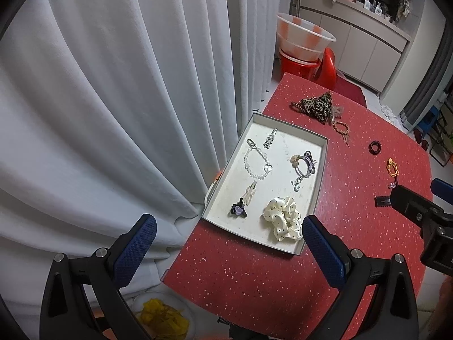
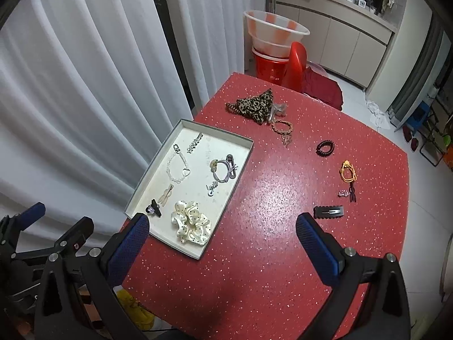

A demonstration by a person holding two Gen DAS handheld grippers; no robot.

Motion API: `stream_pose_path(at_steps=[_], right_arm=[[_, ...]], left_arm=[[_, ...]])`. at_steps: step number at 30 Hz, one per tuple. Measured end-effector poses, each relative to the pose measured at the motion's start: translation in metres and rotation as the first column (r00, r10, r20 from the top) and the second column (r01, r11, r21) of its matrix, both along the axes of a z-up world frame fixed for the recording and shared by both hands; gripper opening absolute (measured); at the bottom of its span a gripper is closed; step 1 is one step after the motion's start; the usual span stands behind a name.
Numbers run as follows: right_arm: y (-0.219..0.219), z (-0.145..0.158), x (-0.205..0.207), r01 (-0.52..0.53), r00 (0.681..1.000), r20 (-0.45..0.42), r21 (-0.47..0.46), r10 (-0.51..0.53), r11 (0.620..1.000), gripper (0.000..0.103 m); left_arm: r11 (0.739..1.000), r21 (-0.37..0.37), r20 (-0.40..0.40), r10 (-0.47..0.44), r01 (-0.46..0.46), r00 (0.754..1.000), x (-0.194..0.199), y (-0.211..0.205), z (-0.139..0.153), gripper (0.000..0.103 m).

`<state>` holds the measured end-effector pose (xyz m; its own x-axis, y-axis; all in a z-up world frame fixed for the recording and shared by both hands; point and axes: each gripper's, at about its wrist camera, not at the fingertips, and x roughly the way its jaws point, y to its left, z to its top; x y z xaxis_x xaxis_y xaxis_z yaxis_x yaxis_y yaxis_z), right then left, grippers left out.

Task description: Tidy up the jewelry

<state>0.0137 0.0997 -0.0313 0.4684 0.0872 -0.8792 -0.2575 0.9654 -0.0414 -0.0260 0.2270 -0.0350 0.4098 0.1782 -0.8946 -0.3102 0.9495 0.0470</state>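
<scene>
Both grippers are being held above the near edge of the red table [image 2: 269, 187], jaws spread wide, nothing being gripped. The left gripper [image 1: 229, 243] is being hovered just short of the tray [image 1: 321, 175]; the spotted scrunchie [image 1: 283, 222] is lying in the tray's near corner, right ahead between the fingers. Beyond it, the bead bracelet [image 1: 256, 163], grey hair ties [image 1: 304, 164] and purple flower clip [image 1: 238, 211] are being kept in the same tray. The right gripper [image 2: 222, 240] is being held to the tray's right; the black snap clip [image 2: 328, 212] is lying on the table just ahead of its right finger. Farther ahead, the orange tie [image 2: 347, 172], black coil tie [image 2: 325, 148] and leopard scrunchie [image 2: 256, 106] are sitting loose on the table, well apart from the tray.
</scene>
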Motion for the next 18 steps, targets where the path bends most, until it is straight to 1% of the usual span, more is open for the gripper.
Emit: stream_pose_path(at_steps=[18], right_arm=[[0.0022,-0.0019,0.0014,-0.018,1.0,-0.01,-0.002,0.018,1.0,0.103]], left_arm=[[1.0,0.0,-0.003,0.005,-0.005,1.0,0.0023,0.0005,-0.002,0.103]])
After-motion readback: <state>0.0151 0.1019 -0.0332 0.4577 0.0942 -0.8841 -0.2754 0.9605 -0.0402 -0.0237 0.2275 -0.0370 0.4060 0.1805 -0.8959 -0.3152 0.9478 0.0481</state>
